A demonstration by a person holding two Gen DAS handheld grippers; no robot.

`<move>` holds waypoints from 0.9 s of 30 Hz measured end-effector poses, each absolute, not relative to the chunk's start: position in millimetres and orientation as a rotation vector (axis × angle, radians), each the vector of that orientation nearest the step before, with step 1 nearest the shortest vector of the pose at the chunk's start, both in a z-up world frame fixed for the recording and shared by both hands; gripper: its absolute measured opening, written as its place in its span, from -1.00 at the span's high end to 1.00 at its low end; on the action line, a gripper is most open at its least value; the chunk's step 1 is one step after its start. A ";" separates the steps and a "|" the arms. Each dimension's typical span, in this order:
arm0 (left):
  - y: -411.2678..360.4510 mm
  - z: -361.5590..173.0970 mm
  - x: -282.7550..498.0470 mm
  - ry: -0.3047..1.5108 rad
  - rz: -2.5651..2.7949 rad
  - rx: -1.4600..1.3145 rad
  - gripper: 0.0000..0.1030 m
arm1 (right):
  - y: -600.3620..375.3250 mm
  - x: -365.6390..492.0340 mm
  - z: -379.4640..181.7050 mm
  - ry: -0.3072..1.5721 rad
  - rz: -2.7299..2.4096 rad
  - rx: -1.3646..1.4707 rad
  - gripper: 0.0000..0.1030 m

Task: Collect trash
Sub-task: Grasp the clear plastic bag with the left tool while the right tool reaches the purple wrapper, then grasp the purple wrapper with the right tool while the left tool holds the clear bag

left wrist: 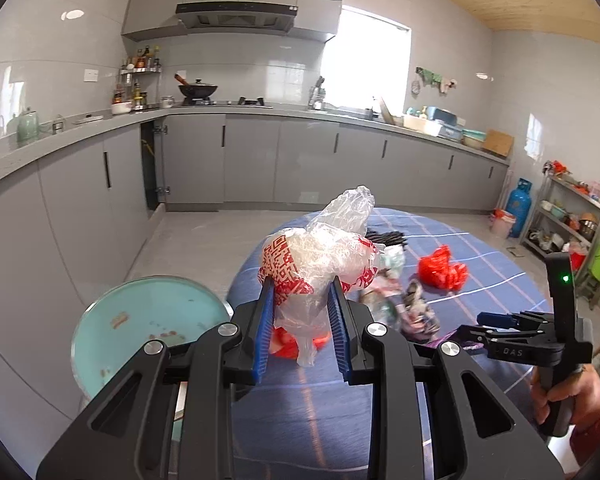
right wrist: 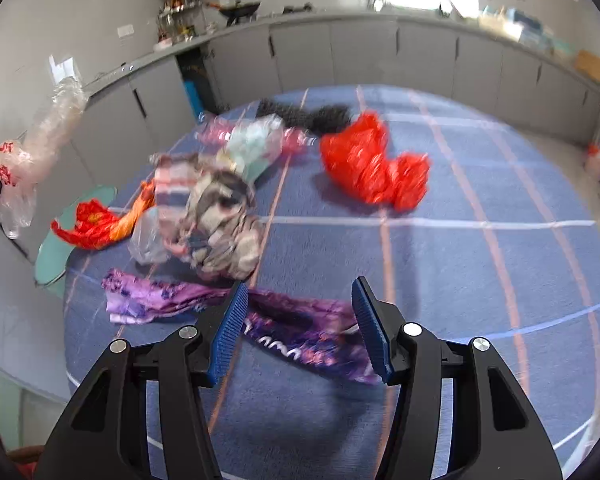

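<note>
Two grippers over round table with blue striped cloth. Cloth bare from 12 through 5 o'clock of right wrist view; table edge curving at 8 o'clock, grey floor beyond. Left gripper clamped on clear plastic bag with red print, bag raised above table edge, pads pressing both sides. Right gripper with jaws apart, nothing gripped; purple wrapper flat on cloth below the gap, contact with pads not discernible. No earlier view for jaw motion. Teal bin at 8 o'clock of left wrist view, beside table, below held bag; red-brown specks on its flat top. Crumpled grey wrapper pile at 11 o'clock of right gripper, close. Orange-red wrapper at table edge, 10 o'clock. Red plastic bag at 12 o'clock, well apart. Black item at far edge, blurred. Hand on right gripper handle.
</note>
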State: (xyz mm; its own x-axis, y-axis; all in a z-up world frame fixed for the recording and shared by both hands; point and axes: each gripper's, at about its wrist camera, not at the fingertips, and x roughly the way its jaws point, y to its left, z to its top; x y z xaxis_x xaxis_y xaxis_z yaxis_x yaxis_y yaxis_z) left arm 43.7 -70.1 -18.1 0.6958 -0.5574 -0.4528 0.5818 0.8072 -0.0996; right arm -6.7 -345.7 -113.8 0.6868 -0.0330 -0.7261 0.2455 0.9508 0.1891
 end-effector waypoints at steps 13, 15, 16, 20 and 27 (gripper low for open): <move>-43.1 -18.0 50.3 0.503 -0.578 0.020 0.48 | -313.1 -11.1 -111.8 0.839 -0.118 0.147 0.98; -41.1 -17.4 50.4 0.501 -0.575 0.016 0.48 | -312.3 -18.6 -102.5 0.812 -0.121 0.143 0.98; -40.4 -17.1 50.1 0.499 -0.572 0.015 0.48 | -312.5 -21.6 -98.4 0.800 -0.121 0.148 0.98; -36.5 -16.0 47.5 0.490 -0.557 0.011 0.48 | -318.3 -33.6 -75.6 0.732 -0.128 0.178 0.98; -26.3 -11.6 44.5 0.475 -0.541 0.007 0.48 | -327.9 -28.0 -78.8 0.734 -0.138 0.203 -0.06</move>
